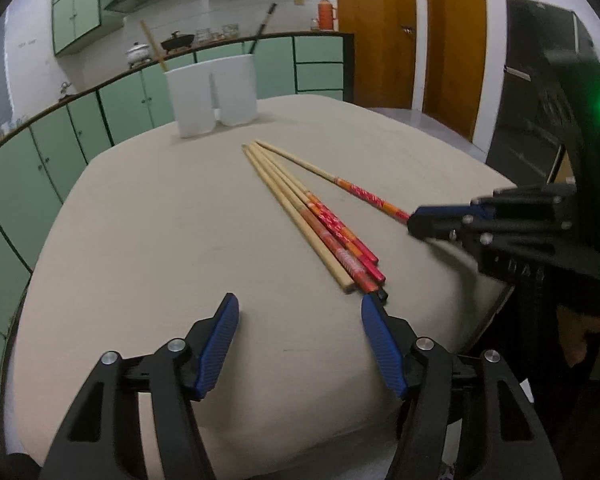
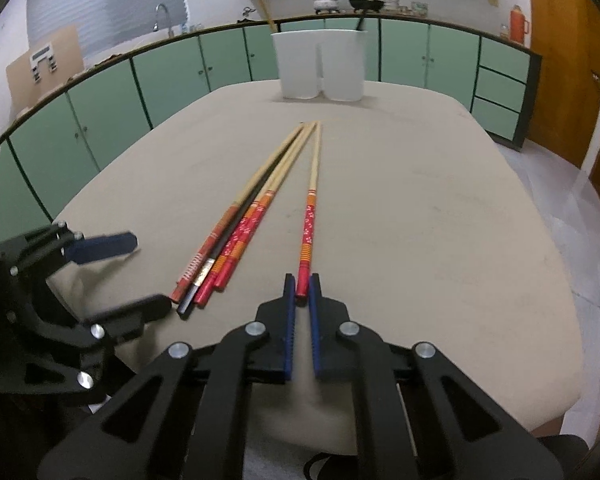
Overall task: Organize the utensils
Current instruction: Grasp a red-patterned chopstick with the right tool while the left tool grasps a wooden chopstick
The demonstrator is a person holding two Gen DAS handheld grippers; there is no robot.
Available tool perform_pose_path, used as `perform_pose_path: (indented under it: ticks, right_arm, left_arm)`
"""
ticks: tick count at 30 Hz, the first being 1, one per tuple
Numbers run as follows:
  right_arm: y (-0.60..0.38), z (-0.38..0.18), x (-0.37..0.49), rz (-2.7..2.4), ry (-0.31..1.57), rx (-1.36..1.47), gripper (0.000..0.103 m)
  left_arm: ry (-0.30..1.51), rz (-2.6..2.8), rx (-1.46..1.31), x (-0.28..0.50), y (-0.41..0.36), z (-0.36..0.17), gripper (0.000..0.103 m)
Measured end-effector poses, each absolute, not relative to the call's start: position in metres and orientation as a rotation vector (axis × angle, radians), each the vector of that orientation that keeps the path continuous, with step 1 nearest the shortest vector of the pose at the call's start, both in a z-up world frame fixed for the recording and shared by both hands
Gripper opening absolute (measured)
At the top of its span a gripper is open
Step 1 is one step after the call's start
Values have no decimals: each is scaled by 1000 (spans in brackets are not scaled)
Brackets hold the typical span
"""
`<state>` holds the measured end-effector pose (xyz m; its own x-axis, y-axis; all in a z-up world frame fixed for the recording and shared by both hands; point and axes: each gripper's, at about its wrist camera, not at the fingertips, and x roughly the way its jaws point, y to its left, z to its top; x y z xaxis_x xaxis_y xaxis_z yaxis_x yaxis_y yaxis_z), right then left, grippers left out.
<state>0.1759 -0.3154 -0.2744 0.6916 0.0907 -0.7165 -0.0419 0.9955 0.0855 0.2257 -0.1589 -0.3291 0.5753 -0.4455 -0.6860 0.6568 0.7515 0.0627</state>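
Beige cloth over the table [image 2: 440, 208], reaching from the near edge to the white holder at the far side. Green cupboards [image 2: 172, 68] beyond, under a long counter. White plastic holder [image 2: 320, 64] upright at the far end of the table, in two joined cups: a pale stick [image 2: 263, 6] leaning out of the left cup, a dark handle [image 2: 362, 20] poking from the right cup; anything deeper inside hidden. Middle of the table: a bundle of chopsticks [image 2: 236, 236], red and orange at the near ends, bare wood towards the holder, lying touching one another with a dark one among them. Just right of the bundle, a single chopstick [image 2: 310, 220], apart from the rest, tip pointing far. Right gripper [image 2: 302, 286] clamped on the near red end of that single chopstick, blue pads pressed against both sides. Left gripper [image 1: 300, 306] spread wide, holding nothing, its right finger [image 1: 380, 344] just beside the near ends of the bundle, its left finger well apart from them.
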Motion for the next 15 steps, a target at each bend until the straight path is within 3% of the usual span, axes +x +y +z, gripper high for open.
perform_pose_path:
  ticks: [15]
  right_arm:
    - [-326,-277,172,61,804,88,5]
  left_arm:
    - [727,-588,266,244,-158,-331,63]
